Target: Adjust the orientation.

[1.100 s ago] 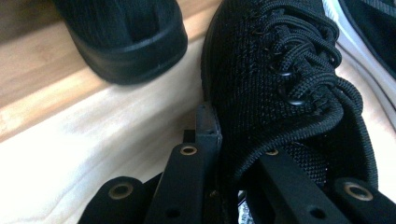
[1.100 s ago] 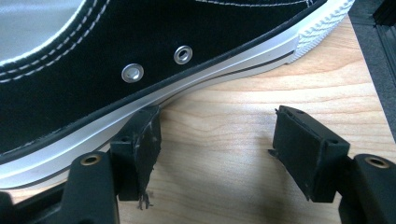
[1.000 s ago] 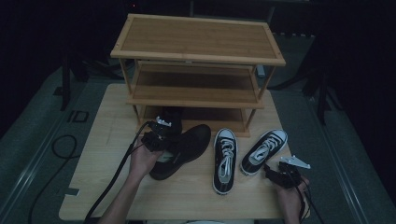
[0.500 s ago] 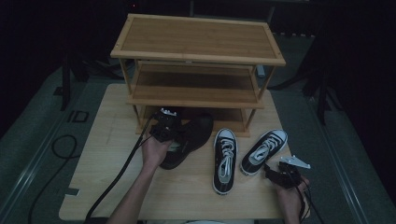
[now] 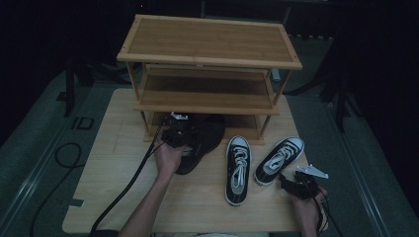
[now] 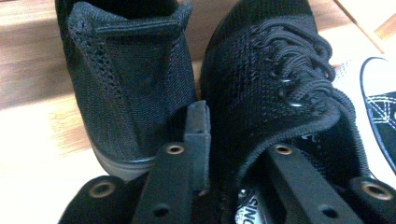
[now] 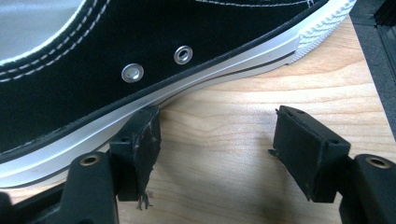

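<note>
Now the left hand-held gripper (image 5: 177, 132) is opening its jaws, one jaw sitting inside a black mesh shoe (image 6: 275, 88) at the rack's (image 5: 207, 59) bottom shelf. Rightward, the right hand-held gripper (image 7: 217, 154) is resting wide open, empty, beside a canvas sneaker (image 7: 140, 56) on the desk (image 7: 224, 116).

Toes of the black mesh shoes (image 5: 205, 140) hidden under the rack's lowest shelf (image 5: 206, 101).

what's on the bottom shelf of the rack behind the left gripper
The toes of the two black mesh shoes reach under the wooden rack, onto its bottom shelf. The middle shelf covers the rest of it, so anything farther back is hidden.
</note>
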`<state>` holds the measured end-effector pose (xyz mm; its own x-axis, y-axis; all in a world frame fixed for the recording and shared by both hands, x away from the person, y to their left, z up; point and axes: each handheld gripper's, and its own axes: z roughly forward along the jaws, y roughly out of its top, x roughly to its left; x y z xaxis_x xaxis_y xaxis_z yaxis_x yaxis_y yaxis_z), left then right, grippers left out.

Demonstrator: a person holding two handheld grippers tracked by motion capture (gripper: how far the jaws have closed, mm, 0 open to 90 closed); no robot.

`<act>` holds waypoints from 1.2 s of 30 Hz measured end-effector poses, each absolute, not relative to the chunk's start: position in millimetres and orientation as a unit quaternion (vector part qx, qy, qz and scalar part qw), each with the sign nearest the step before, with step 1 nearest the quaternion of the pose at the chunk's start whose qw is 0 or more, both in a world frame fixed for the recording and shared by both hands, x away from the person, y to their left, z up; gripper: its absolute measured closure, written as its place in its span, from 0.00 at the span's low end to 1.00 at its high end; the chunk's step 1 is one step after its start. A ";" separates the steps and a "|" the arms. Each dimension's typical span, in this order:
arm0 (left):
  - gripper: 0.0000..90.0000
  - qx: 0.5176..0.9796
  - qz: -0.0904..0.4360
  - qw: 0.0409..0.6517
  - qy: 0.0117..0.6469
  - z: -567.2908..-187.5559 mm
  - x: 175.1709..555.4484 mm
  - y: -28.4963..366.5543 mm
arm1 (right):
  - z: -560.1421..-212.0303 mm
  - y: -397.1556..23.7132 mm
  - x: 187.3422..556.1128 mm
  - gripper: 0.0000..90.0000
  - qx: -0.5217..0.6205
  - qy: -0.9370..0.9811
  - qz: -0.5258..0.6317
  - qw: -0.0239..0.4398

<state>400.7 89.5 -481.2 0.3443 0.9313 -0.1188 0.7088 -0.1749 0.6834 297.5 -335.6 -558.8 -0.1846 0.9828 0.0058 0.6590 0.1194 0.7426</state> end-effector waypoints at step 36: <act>0.97 0.765 0.181 0.365 0.500 -484.9 308.0 174.5 | -558.8 -335.4 297.5 0.35 0.584 0.702 0.315 0.258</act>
